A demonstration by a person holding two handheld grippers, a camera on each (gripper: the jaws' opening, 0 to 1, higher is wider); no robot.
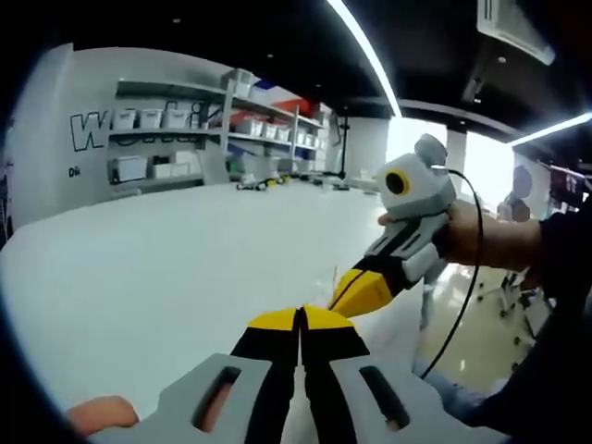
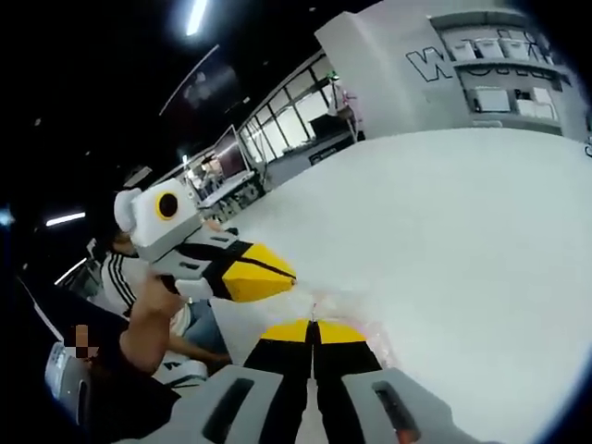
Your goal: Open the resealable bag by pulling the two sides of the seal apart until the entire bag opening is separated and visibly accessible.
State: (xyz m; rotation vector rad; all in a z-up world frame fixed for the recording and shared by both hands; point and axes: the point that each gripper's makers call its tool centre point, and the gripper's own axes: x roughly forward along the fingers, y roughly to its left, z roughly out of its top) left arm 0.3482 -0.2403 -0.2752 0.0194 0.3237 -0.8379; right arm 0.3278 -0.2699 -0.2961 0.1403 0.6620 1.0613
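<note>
Over the white table (image 1: 139, 277), the left gripper (image 1: 301, 319) is holding its jaws pressed together, and the right gripper (image 2: 313, 331) is doing the same. The bag (image 2: 347, 310) is showing as thin clear film between the 2 tips in the right gripper view; whether either tip is pinching it cannot be told. It is looking light, limp and slippery, so each lip just below the seal is likely the best hold. Shelves (image 1: 176, 120) are standing well apart; nothing is blocking.
</note>
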